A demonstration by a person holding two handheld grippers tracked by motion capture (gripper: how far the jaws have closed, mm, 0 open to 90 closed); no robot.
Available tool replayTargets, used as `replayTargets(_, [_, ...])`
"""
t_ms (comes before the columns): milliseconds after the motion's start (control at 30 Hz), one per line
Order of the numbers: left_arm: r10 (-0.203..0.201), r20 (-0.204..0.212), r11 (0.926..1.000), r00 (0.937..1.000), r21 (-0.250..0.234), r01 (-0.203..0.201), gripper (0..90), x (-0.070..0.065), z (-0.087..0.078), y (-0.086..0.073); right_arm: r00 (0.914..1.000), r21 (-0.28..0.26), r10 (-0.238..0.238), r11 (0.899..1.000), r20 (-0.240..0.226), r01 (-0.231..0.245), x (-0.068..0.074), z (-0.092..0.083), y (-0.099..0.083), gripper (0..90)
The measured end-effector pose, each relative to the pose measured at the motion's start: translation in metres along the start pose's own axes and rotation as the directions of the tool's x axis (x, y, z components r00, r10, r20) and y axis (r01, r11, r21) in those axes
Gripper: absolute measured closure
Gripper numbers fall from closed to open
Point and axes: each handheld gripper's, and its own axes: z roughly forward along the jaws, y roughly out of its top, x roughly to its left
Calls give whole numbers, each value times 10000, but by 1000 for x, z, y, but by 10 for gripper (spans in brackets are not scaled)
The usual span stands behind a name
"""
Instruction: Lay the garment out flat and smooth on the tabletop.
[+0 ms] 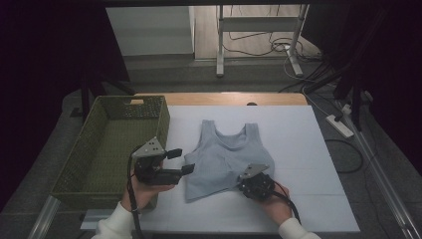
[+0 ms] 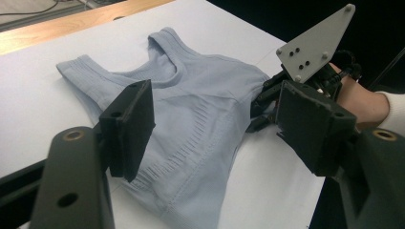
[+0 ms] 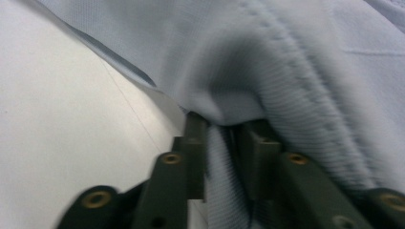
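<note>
High view: a pale blue ribbed tank top is laid flat on the white table sheet, beside an empty green woven basket. Its hem is pinched in the right gripper — jaws clamped on a soft knit fold. The left gripper is held with jaws apart, gripping nothing. Folding or transfer is judged barely begun.

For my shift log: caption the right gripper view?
Right gripper pinching a fold of the pale blue top above the white table.
</note>
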Motion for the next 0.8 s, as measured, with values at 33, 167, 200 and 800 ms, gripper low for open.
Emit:
replayTargets(33, [11, -5, 10000, 10000, 0, -11, 298, 0, 0, 0, 9999, 6, -167, 9999, 32, 167, 0, -1, 0, 817])
replayTargets(167, [16, -11, 10000, 10000, 14, -16, 297, 0, -1, 0, 9992, 19, -349, 9994, -186, 349, 2, -9, 0, 842])
replayTargets(200, [4, -21, 10000, 10000, -2, -4, 297, 1, -1, 0, 9993, -75, -331, 9994, -187, 329, 3, -13, 0, 842])
replayTargets(800, [-22, -7, 10000, 10000, 27, 22, 296, 1, -1, -1, 9957, -535, -504, 9975, -773, 463, 20, -61, -36, 840])
